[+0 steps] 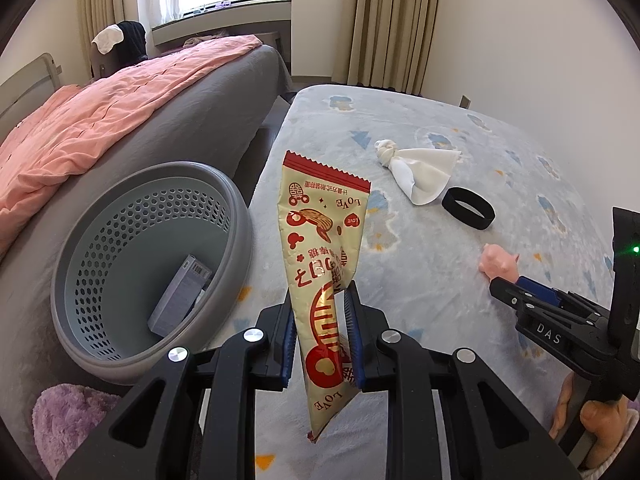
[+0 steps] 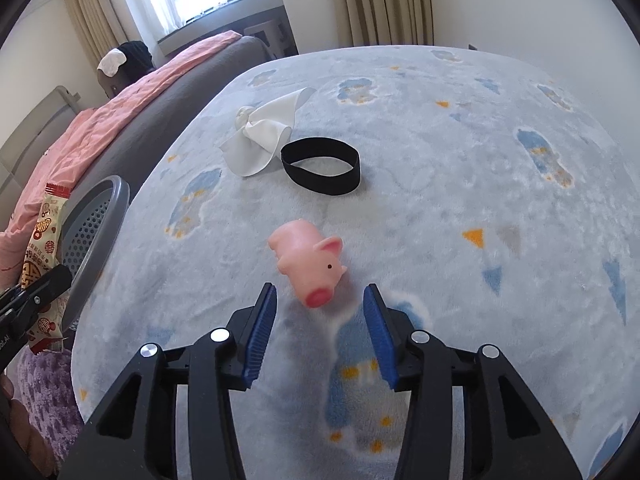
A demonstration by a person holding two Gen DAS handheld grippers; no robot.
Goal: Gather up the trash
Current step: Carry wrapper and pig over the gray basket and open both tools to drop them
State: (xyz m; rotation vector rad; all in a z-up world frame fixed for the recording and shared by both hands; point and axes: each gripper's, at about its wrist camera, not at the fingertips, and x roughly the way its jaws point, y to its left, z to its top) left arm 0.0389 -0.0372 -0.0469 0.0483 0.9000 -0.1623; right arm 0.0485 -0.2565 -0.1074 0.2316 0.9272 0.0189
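Blue-padded and black, the left claw [image 1: 322, 332] fills the bottom of its own view, its jaws pinched tight on a cream-and-red snack wrapper [image 1: 320, 264] that stands up between the pads and hangs out below them.

The blue patterned bed [image 2: 460, 168] carries the loose things; beside its left edge runs a second bed in grey with a pink quilt [image 1: 80, 128] across it. A grey perforated basket [image 1: 120, 240] leans at that left edge, tilted toward the camera, with a pale box [image 1: 180, 296] lying inside. The held wrapper is just right of the basket's rim, over the bed's left edge rather than over the basket's mouth.

Toward the middle of the bed lies a white knotted cloth [image 2: 260, 140], and touching or nearly touching its right side a black elastic band [image 2: 320, 166] standing on its edge as a loop. Nearer the front sits a pink toy pig [image 2: 310, 266], snout toward the camera.

The right claw [image 2: 320, 320] hangs just short of the pig, jaws partly apart with nothing between them; the snout reaches about level with the pad tips without touching either pad.
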